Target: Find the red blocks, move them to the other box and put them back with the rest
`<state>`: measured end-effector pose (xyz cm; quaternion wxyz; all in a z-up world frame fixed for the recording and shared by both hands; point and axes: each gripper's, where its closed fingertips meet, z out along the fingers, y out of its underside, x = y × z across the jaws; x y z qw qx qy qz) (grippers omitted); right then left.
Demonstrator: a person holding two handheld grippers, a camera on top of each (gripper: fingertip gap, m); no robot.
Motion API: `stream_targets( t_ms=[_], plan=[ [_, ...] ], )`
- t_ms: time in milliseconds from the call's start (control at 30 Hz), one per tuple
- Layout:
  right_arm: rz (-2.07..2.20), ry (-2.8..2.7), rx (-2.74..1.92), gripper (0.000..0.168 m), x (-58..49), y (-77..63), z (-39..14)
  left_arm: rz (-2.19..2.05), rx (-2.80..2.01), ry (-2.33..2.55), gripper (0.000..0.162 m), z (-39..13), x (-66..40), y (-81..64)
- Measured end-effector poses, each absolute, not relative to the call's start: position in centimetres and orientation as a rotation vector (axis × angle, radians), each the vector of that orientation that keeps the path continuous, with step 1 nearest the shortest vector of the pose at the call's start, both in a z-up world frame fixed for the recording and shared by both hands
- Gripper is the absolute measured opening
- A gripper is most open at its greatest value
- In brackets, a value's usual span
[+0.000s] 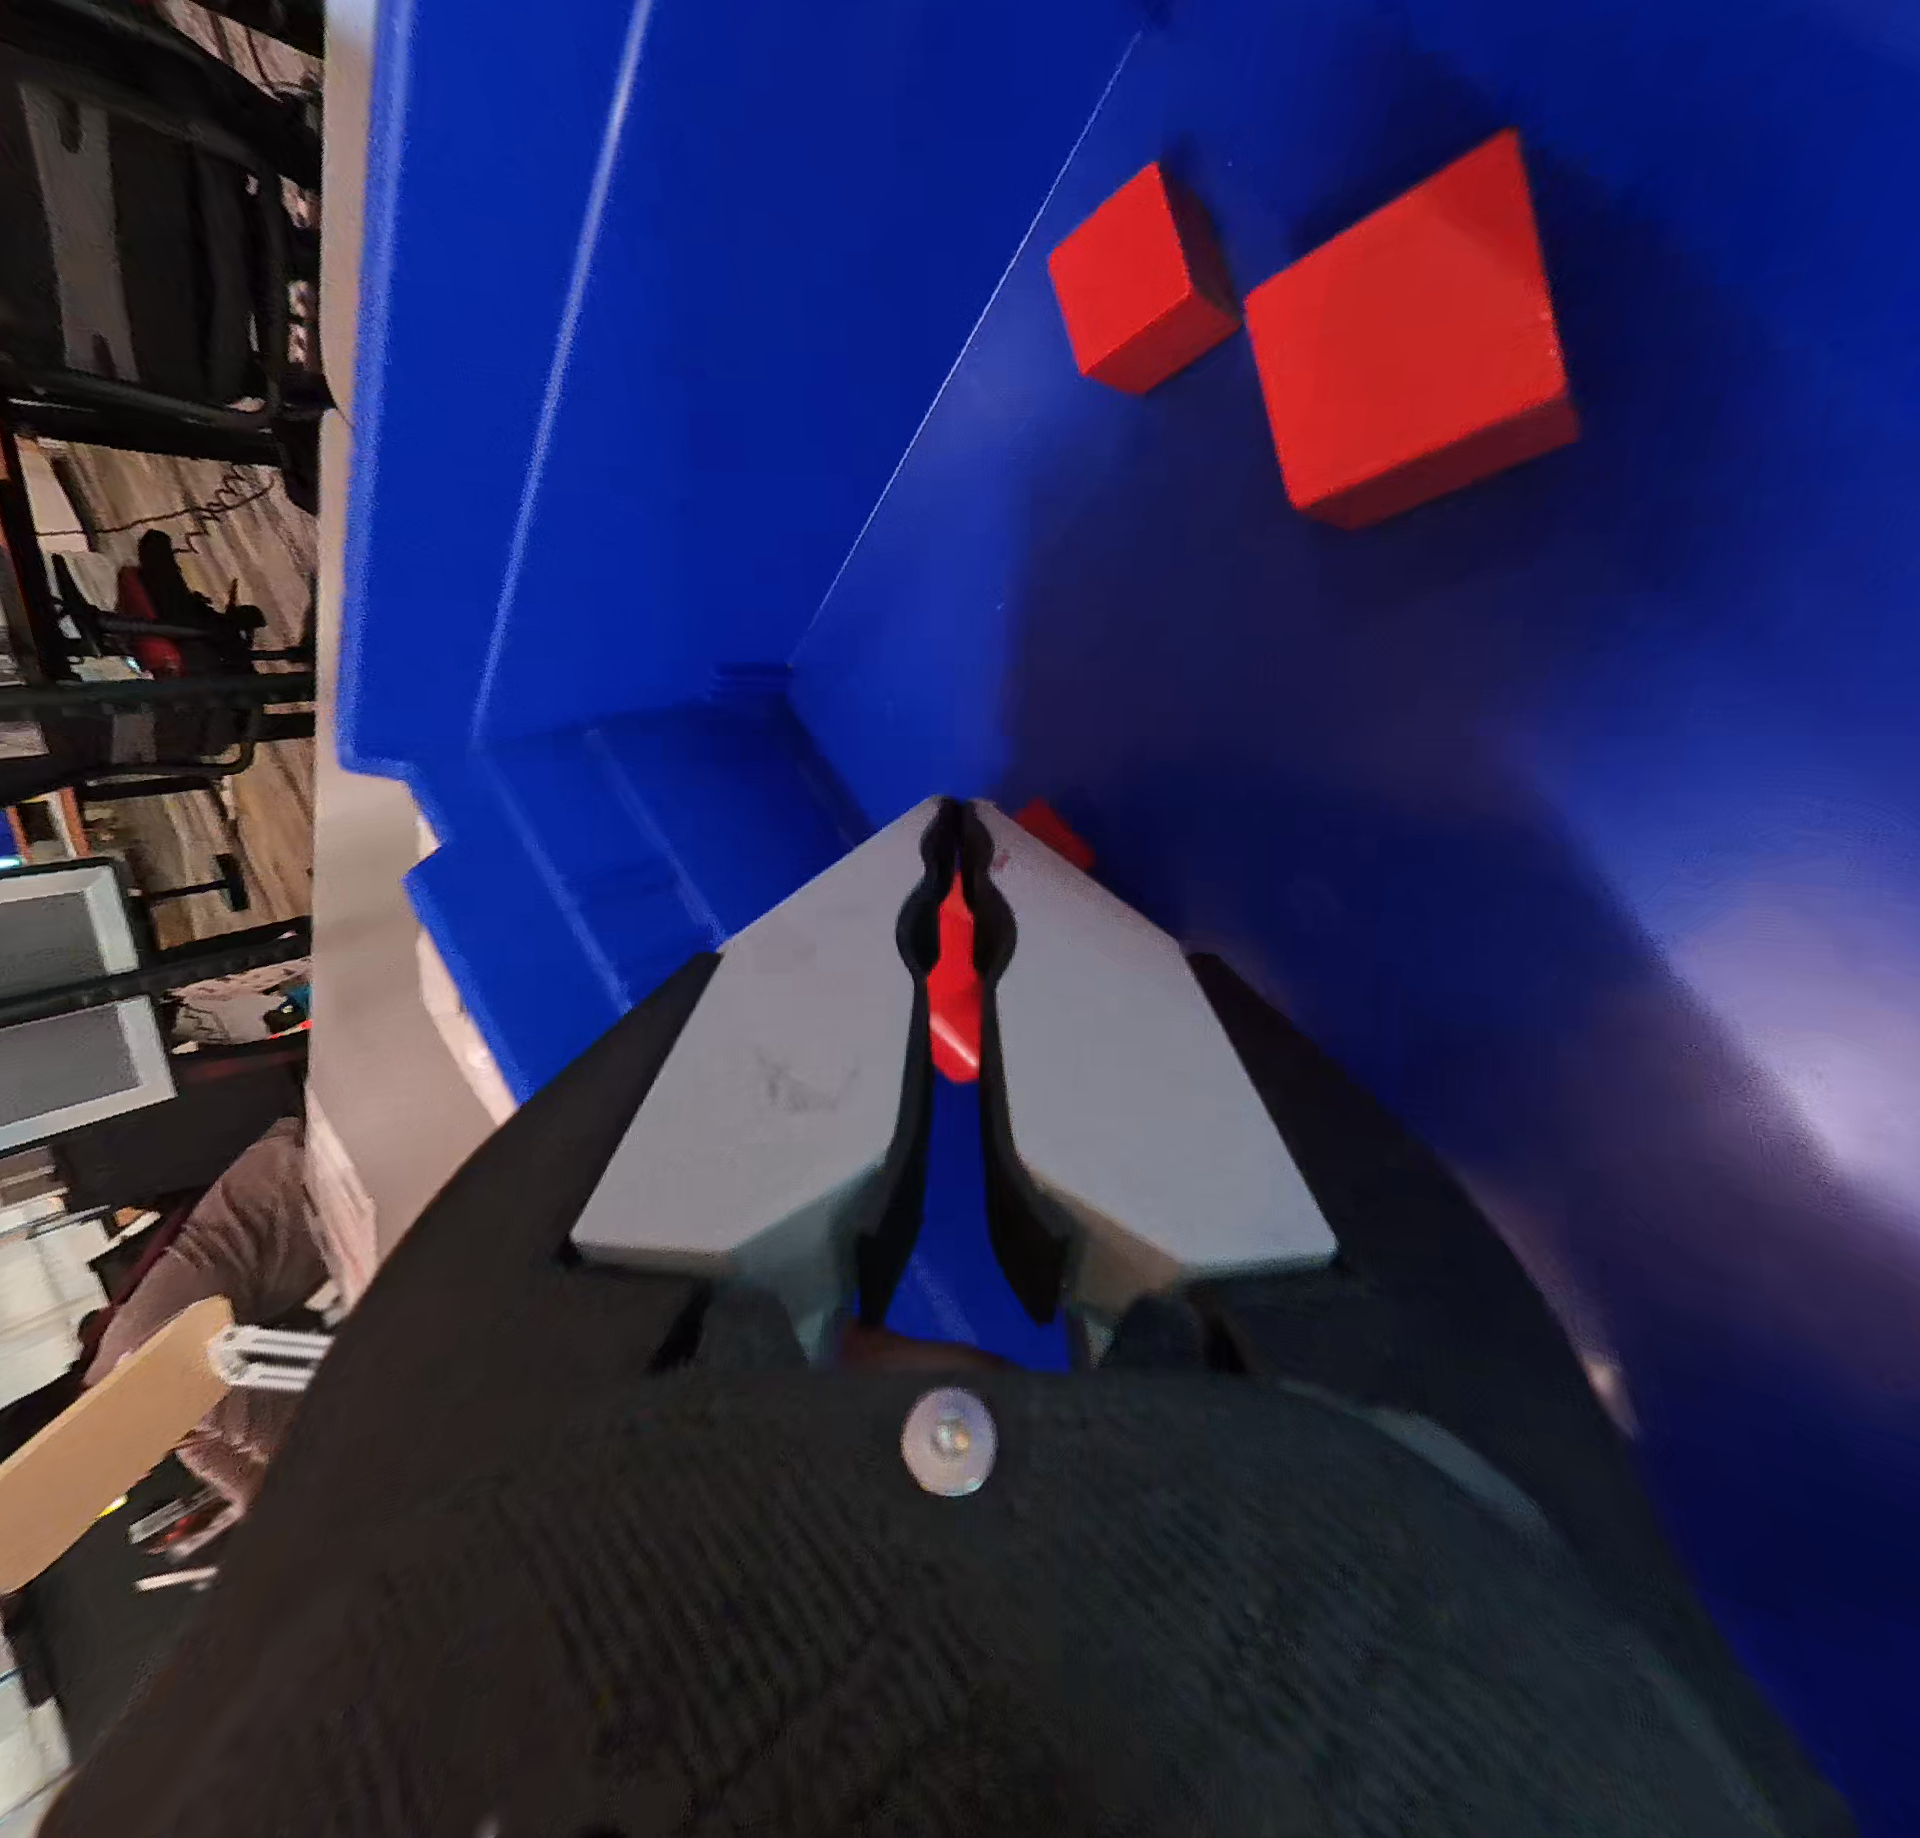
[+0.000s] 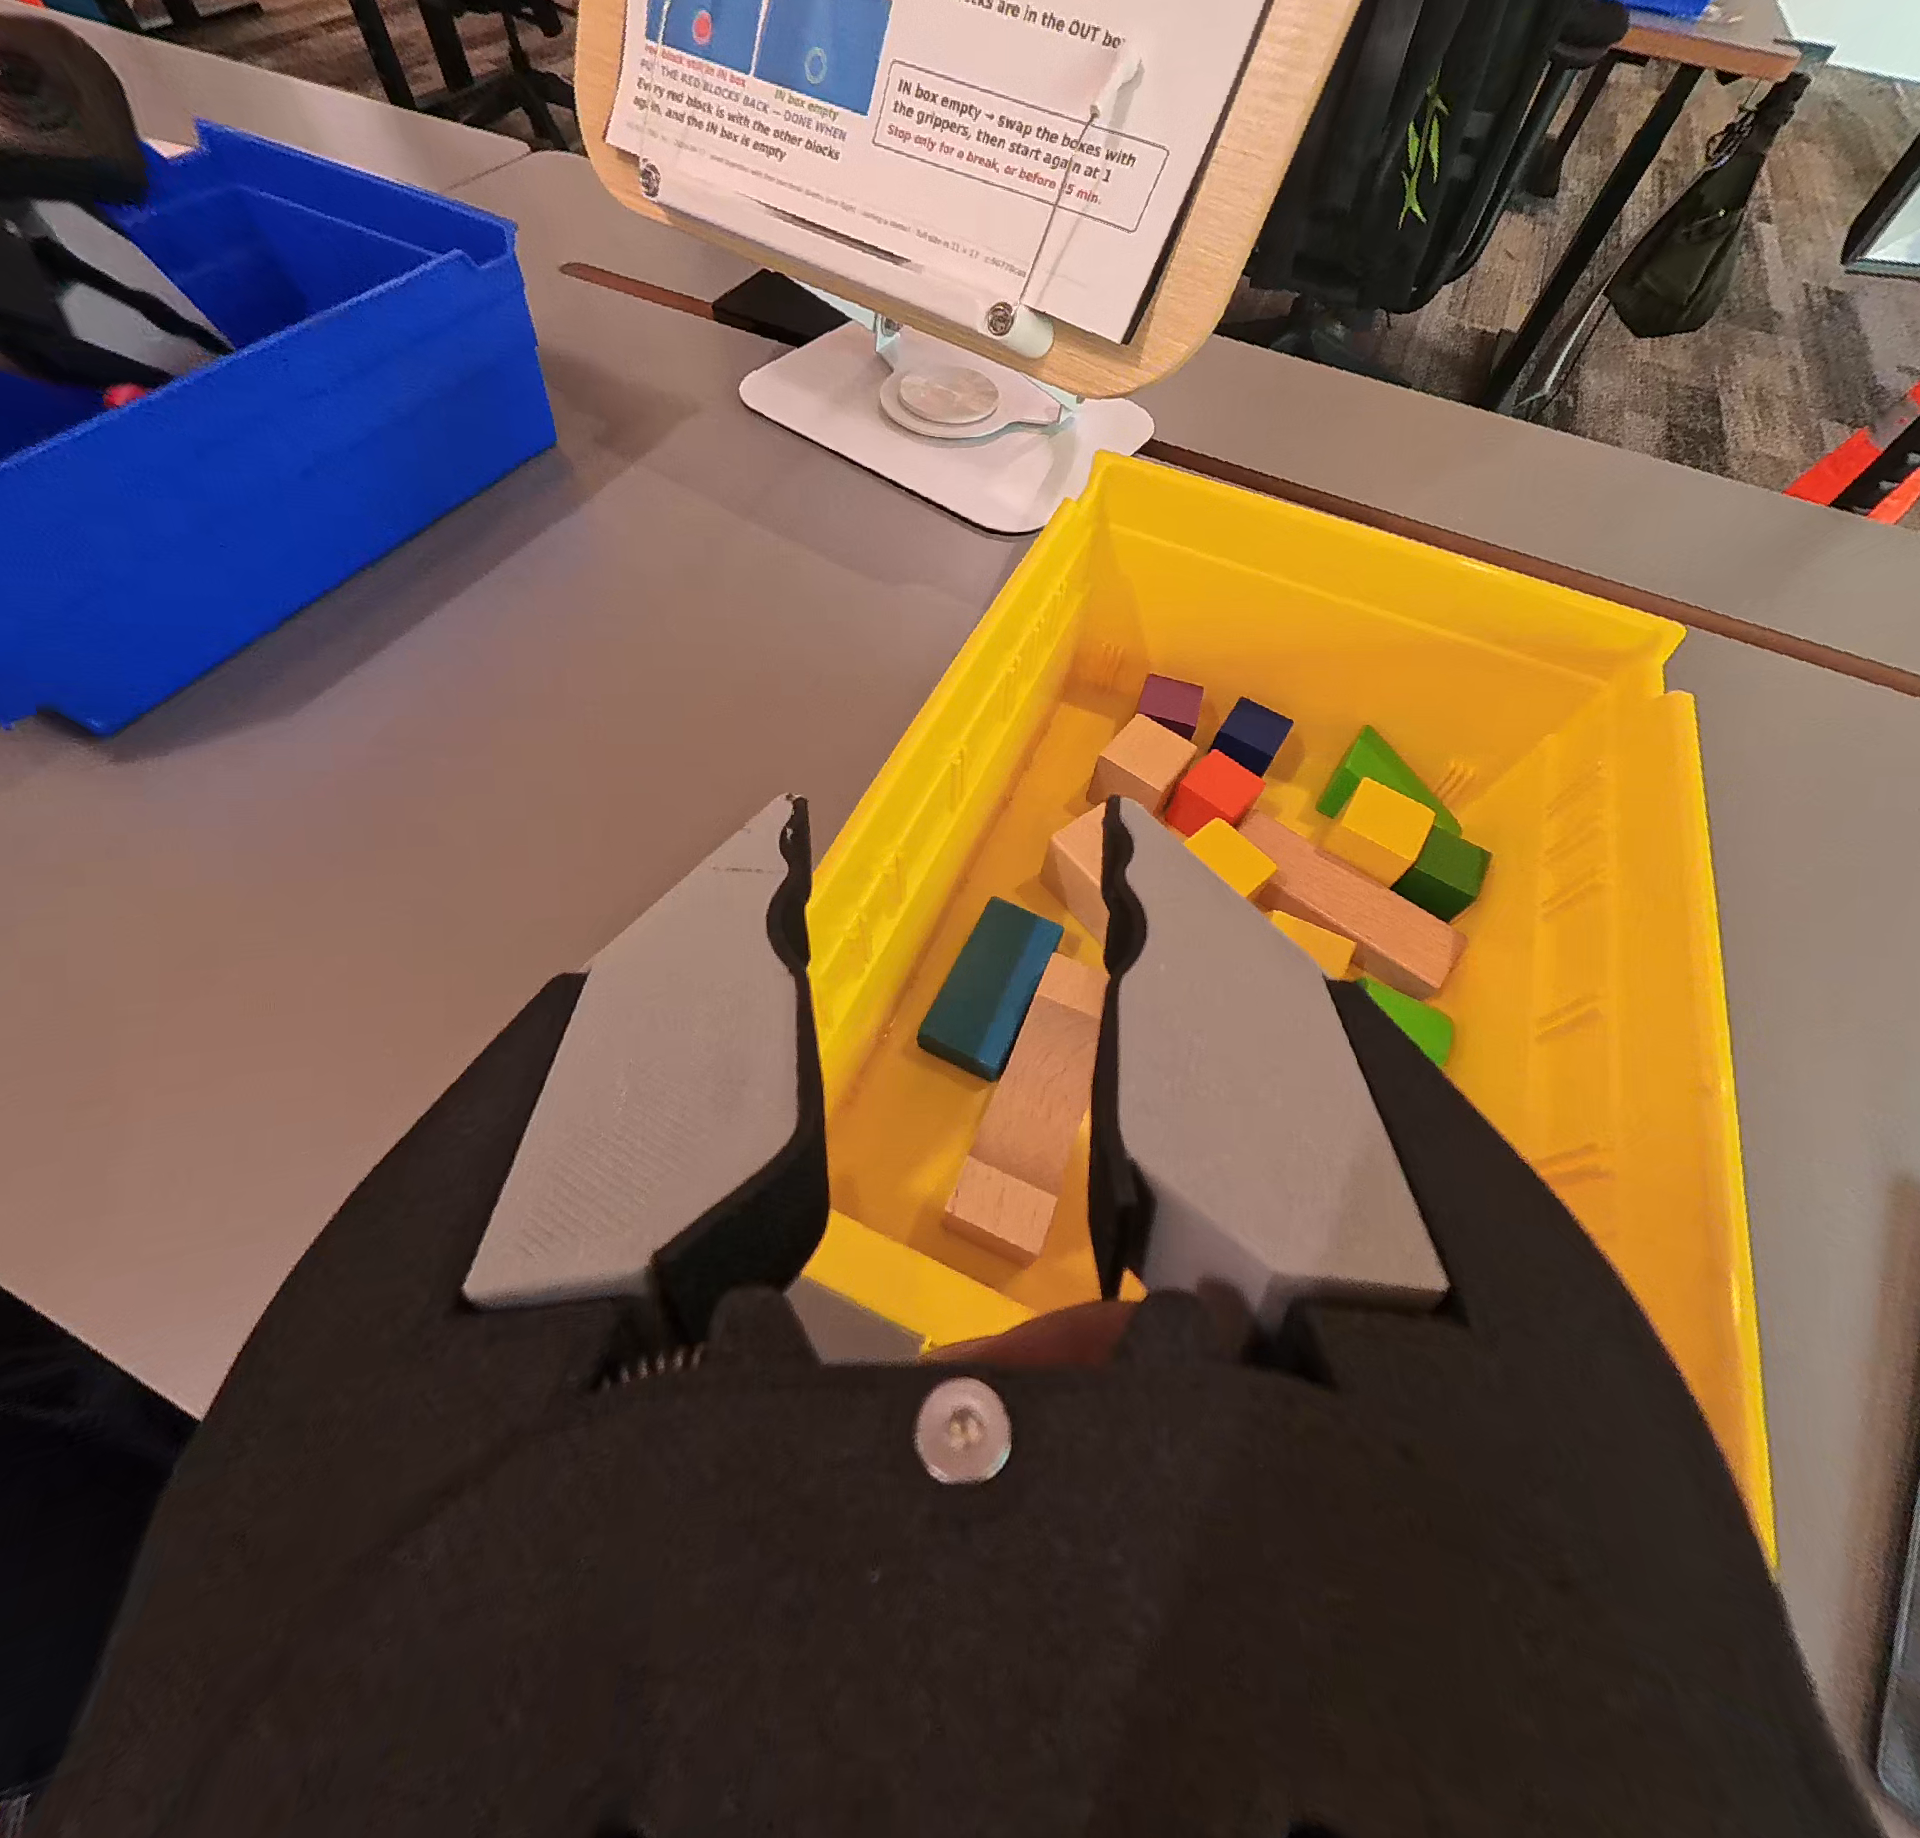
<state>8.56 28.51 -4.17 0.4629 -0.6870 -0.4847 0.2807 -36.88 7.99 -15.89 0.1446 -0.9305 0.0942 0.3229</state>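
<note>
In the left wrist view my left gripper [image 1: 956, 817] is inside the blue box [image 1: 644, 354], its jaws shut tip to tip. A small red block [image 1: 954, 999] shows through the slit between the fingers and beside the right finger, lying just beyond them; no grip on it shows. Two more red blocks, a small one [image 1: 1138, 282] and a larger one [image 1: 1408, 334], lie farther in on the box floor. My right gripper [image 2: 956, 817] is open and empty, above the near left wall of the yellow box [image 2: 1340, 573], which holds several coloured and plain wooden blocks, among them an orange-red cube [image 2: 1214, 786].
The blue box [image 2: 312, 458] stands at the left of the grey table [image 2: 499, 801], with the left gripper [image 2: 94, 334] in it. A stand holding an instruction sheet [image 2: 935, 126] is behind the yellow box. Chairs and bags stand beyond the table.
</note>
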Motion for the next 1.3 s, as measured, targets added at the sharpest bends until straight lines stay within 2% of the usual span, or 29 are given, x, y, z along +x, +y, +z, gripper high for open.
stream_targets(
  t_ms=[233,467,667,800,1067,1300],
  plan=[
    [0.689,-1.208,-1.680,0.054,8.3,28.1,-4.2,0.840,-2.652,0.282,0.000,-14.0,-36.0,7.4],
    [0.674,-1.226,-1.676,0.054,8.1,27.9,-4.4,0.618,-2.782,0.006,0.050,-16.1,-36.3,6.4],
    [0.677,-1.220,-1.682,0.054,8.2,28.2,-4.5,0.593,-2.859,-0.179,0.060,-17.1,-37.3,4.7],
    [0.675,-1.230,-1.682,0.054,8.0,28.0,-4.6,0.584,-2.893,-0.168,0.060,-17.3,-36.8,4.0],
    [0.676,-1.236,-1.672,0.054,8.0,27.7,-4.4,0.336,-2.849,-0.272,0.035,-16.0,-35.5,4.1],
    [0.679,-1.231,-1.670,0.054,8.1,27.7,-4.3,0.206,-2.825,-0.376,0.036,-17.2,-35.3,4.5]
  ],
)
